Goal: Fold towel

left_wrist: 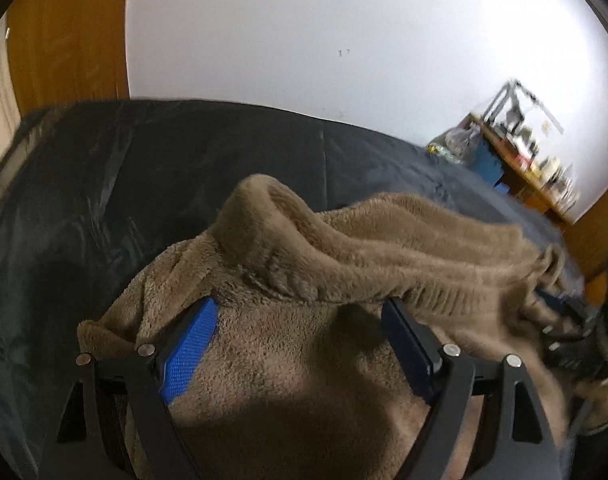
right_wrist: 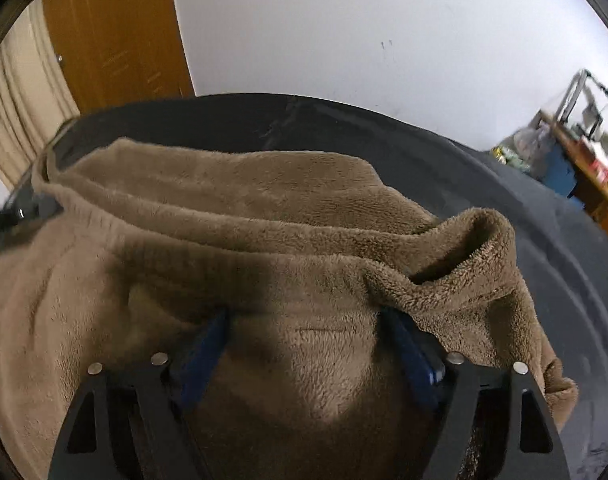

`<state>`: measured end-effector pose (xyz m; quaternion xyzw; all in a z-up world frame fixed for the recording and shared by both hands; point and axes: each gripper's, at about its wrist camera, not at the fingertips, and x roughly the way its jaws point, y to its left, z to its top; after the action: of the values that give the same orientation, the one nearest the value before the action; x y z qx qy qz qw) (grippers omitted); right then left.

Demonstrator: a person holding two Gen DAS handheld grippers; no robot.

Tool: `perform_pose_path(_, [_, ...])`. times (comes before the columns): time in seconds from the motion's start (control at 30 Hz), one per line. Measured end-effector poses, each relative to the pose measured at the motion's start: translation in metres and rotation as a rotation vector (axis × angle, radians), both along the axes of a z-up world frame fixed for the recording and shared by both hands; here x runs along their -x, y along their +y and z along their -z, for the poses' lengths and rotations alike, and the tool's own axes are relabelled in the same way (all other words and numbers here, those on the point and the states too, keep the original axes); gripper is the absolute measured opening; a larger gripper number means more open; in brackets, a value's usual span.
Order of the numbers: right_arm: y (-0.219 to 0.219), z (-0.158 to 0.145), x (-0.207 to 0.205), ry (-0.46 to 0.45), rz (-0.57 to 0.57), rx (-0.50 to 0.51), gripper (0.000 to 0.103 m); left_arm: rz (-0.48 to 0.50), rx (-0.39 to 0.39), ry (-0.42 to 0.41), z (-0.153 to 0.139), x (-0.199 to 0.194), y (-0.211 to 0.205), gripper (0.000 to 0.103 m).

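Note:
A brown fleecy towel [left_wrist: 304,360] lies bunched on a dark bedcover [left_wrist: 103,200]. My left gripper [left_wrist: 299,308] is open, its blue-padded fingers [left_wrist: 191,344] spread wide over the towel, and a rolled fold of cloth covers the fingertips. My right gripper [right_wrist: 304,320] is also open above the same towel [right_wrist: 263,240], with a raised loop of cloth resting on its right finger [right_wrist: 412,356]. The right gripper shows blurred at the right edge of the left wrist view, against the towel's far end. Fingertips of both grippers are hidden under the fold.
The dark bedcover [right_wrist: 544,260] extends to a white wall [left_wrist: 344,40]. A wooden door [right_wrist: 115,40] and a beige curtain [right_wrist: 15,120] are at the left. A cluttered wooden shelf [left_wrist: 536,160] with a plastic bag [left_wrist: 460,140] stands at the right.

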<state>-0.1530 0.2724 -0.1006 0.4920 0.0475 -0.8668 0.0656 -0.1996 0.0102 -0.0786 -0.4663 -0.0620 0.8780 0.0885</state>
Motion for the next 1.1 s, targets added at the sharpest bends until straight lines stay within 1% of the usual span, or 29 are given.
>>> perform_pose_path(0.07, [-0.002, 0.000, -0.002, 0.013, -0.004, -0.016, 0.083, 0.010, 0.070, 0.013, 0.002, -0.002, 0.013, 0.091])
perform_pose_path(0.13, [-0.005, 0.001, -0.003, 0.021, 0.000, -0.012, 0.083, 0.016, 0.104, 0.010, 0.003, -0.002, 0.021, 0.092])
perform_pose_path(0.17, [-0.004, 0.001, -0.004, 0.027, 0.002, 0.002, 0.083, 0.017, 0.098, 0.008, 0.003, -0.003, 0.022, 0.092])
perform_pose_path(0.23, [0.001, -0.004, -0.009, 0.048, 0.012, 0.042, 0.083, 0.012, 0.034, 0.004, -0.002, -0.008, 0.016, 0.092])
perform_pose_path(0.33, [0.021, -0.026, -0.036, 0.120, 0.047, 0.097, 0.083, -0.023, -0.065, 0.007, -0.019, -0.026, 0.004, 0.092])
perform_pose_path(0.43, [0.051, -0.044, -0.076, 0.196, 0.083, 0.121, 0.083, -0.026, -0.112, 0.030, -0.036, -0.052, 0.007, 0.092])
perform_pose_path(0.5, [0.075, -0.048, -0.097, 0.219, 0.127, 0.130, 0.083, 0.009, -0.120, 0.028, -0.042, -0.068, 0.017, 0.092])
perform_pose_path(0.57, [0.100, -0.045, -0.120, 0.215, 0.191, 0.152, 0.083, 0.048, -0.118, 0.018, -0.046, -0.080, 0.031, 0.092])
perform_pose_path(0.7, [0.134, -0.031, -0.152, 0.184, 0.268, 0.195, 0.083, 0.126, -0.069, 0.006, -0.044, -0.114, 0.065, 0.092])
perform_pose_path(0.73, [0.137, -0.027, -0.159, 0.177, 0.270, 0.209, 0.083, 0.141, -0.053, 0.012, -0.046, -0.121, 0.072, 0.092])
perform_pose_path(0.83, [0.141, -0.018, -0.178, 0.158, 0.270, 0.261, 0.083, 0.160, 0.028, 0.052, -0.046, -0.139, 0.091, 0.092])
perform_pose_path(0.9, [0.144, -0.011, -0.186, 0.146, 0.277, 0.302, 0.083, 0.160, 0.060, 0.063, -0.045, -0.143, 0.089, 0.092])
perform_pose_path(0.93, [0.144, -0.008, -0.189, 0.142, 0.280, 0.330, 0.083, 0.154, 0.065, 0.063, -0.043, -0.144, 0.088, 0.092])
perform_pose_path(1.0, [0.146, -0.005, -0.195, 0.146, 0.284, 0.370, 0.083, 0.135, 0.050, 0.057, -0.039, -0.144, 0.086, 0.094])
perform_pose_path(1.1, [0.150, -0.006, -0.205, 0.148, 0.282, 0.435, 0.084, 0.110, 0.010, 0.060, -0.032, -0.144, 0.083, 0.100])
